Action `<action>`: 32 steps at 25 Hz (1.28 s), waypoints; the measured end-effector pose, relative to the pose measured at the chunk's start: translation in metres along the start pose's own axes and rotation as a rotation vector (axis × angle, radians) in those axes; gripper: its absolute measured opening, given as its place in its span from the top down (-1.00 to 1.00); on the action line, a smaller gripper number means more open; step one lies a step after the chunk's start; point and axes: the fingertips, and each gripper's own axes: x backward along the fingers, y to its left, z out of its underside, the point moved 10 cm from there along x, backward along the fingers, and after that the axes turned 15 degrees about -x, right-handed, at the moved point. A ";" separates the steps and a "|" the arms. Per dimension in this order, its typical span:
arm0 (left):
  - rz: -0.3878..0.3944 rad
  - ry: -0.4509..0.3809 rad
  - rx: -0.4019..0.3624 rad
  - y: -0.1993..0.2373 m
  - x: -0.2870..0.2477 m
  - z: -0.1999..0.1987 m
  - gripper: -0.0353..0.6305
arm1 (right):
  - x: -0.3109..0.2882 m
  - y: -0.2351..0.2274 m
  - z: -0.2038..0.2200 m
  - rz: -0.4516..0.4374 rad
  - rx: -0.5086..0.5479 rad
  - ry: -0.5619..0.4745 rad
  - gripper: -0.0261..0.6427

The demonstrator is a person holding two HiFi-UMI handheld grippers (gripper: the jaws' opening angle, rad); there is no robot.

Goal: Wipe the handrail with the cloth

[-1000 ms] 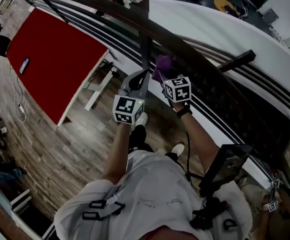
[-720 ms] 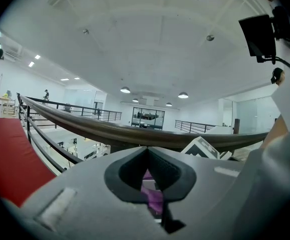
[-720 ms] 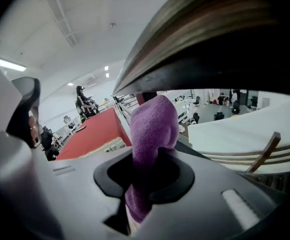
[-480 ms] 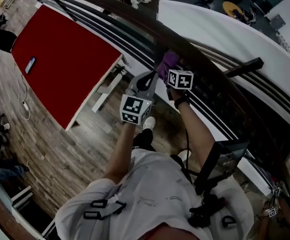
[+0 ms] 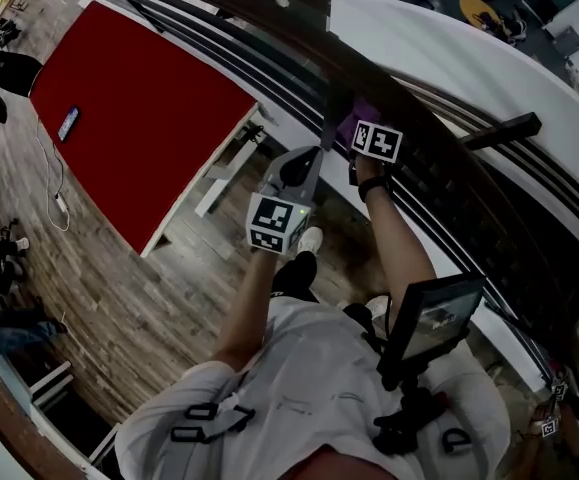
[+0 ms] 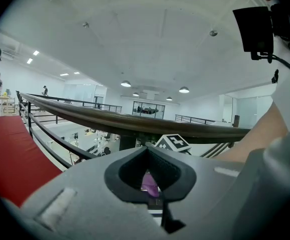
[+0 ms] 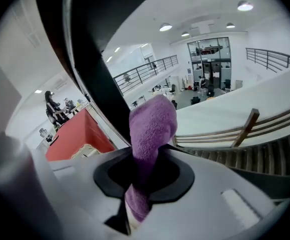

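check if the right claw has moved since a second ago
Yes. The right claw has risen toward the handrail, away from the person's body, and its purple cloth now sits nearer the rail.

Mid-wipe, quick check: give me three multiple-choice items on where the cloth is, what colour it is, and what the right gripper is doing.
1. Where is the cloth?
A. Between the fingers of the right gripper, up by the handrail
B. Draped over the handrail, let go
C. Tucked behind the right gripper, clear of its fingers

2. What colour is the cloth?
A. Green
B. White
C. Purple

3. What state is the right gripper in?
A. Fingers wide apart, nothing between them
B. Fingers shut on the cloth
C. Fingers shut on the handrail itself

Answers:
1 A: the right gripper view shows the cloth rising from between its fingers, with the dark rail right beside it.
2 C: it reads purple in the right gripper view and the head view.
3 B: the fingers close around the cloth's lower part.
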 end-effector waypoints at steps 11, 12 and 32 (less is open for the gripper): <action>0.010 -0.010 -0.002 -0.008 -0.004 -0.002 0.90 | 0.014 -0.031 0.013 -0.121 -0.287 -0.147 0.71; -0.008 -0.015 0.004 -0.009 -0.002 -0.003 0.90 | 0.016 -0.034 0.016 -0.170 -0.334 -0.158 0.71; 0.122 -0.003 -0.018 -0.075 -0.020 -0.016 0.90 | 0.050 -0.105 0.053 -0.340 -0.767 -0.059 0.73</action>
